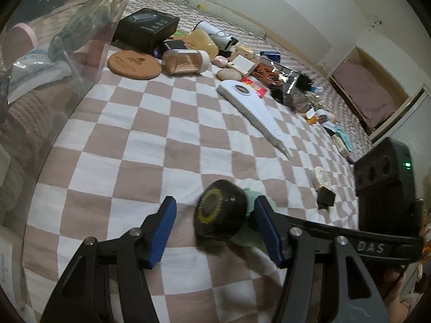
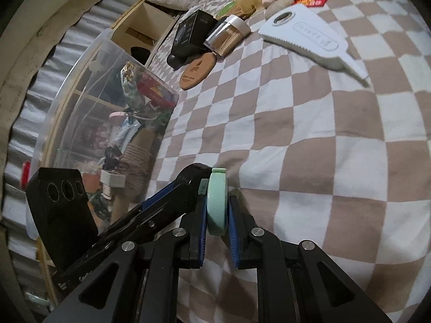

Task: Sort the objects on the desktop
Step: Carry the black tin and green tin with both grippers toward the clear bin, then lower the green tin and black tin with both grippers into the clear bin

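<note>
From the right wrist view, my right gripper (image 2: 217, 215) had its jaws nearly closed on a mint-green tape dispenser (image 2: 216, 202), the disc standing on edge with both blue pads against its flat faces. In the left wrist view, my left gripper (image 1: 215, 231) stood about half open around a black round object (image 1: 222, 210) with a yellowish ring on its face; there was a clear gap on the pad at 9 o'clock, and I could not tell whether the pad at 3 o'clock touched it. The green dispenser showed just behind that black piece, so the two things sat together above the checked bedspread (image 1: 140, 145). Toward 12 o'clock lay a cork coaster (image 1: 134, 64), a clear jar of wooden sticks (image 1: 186, 62) on its side just beside it, and a black box (image 1: 146, 28) behind them. A white comb-like tool (image 1: 256, 113) lay at 1 o'clock, with a heap of small items beyond it. A clear plastic bin (image 2: 107, 113) with mixed things inside stood at 10 o'clock in the right wrist view, at the edge of the bed.
</note>
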`<state>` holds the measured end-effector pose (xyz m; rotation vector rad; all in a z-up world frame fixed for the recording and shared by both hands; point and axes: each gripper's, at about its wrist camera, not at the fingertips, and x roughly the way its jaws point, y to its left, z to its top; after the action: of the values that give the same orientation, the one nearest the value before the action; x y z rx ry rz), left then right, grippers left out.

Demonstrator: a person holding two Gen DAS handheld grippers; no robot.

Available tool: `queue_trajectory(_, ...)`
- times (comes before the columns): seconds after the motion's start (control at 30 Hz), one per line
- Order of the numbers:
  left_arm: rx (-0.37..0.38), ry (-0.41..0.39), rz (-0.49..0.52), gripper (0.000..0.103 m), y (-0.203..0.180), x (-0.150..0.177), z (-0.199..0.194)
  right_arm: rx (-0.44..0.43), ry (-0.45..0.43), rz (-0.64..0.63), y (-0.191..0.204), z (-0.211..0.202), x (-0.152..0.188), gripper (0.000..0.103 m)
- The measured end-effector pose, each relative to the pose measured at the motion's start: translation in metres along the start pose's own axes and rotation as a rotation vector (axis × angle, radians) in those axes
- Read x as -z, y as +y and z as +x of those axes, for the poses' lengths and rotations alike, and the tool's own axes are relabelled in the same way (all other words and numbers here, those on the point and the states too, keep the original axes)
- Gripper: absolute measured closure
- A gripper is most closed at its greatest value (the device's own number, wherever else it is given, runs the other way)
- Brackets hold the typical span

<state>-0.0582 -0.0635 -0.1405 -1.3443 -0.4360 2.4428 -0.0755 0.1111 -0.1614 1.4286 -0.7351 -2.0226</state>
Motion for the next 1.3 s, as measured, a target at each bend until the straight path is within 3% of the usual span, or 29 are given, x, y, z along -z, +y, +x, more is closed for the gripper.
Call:
queue_trajectory(0.1,-0.016,0.002,0.004,0.061,0.000,0.001,0.003,0.054,-0.021,-0.038,0.003,-0.005,0.000,0.087)
queue_trajectory(0.23,-0.069,-0.001,0.037,0.072,-0.004,0.002,0.005,0.126,-0.038,-0.088,0.006,-0.010,-0.001,0.087)
queue_trajectory(0.37,-0.115,0.000,0.077,0.075,-0.008,0.005,0.009,0.167,-0.048,-0.119,0.008,-0.012,-0.001,0.087)
queue_trajectory(0.43,-0.120,-0.004,0.094,0.083,-0.011,0.005,0.010,0.185,-0.051,-0.135,0.009,-0.012,0.000,0.087)
queue_trajectory(0.67,-0.185,-0.051,0.198,0.085,-0.031,0.008,0.005,0.230,-0.062,-0.171,0.011,-0.017,0.005,0.087)
queue_trajectory(0.93,-0.225,-0.160,0.321,0.085,-0.070,0.008,-0.029,0.258,-0.135,-0.182,0.021,-0.050,0.010,0.087)
queue_trajectory(1.1,-0.212,-0.263,0.322,0.085,-0.087,-0.004,-0.070,0.259,-0.238,-0.251,0.053,-0.092,0.007,0.087)
queue_trajectory(1.3,-0.177,-0.412,0.311,0.085,-0.099,-0.020,-0.141,0.199,-0.348,-0.375,0.116,-0.134,-0.006,0.087)
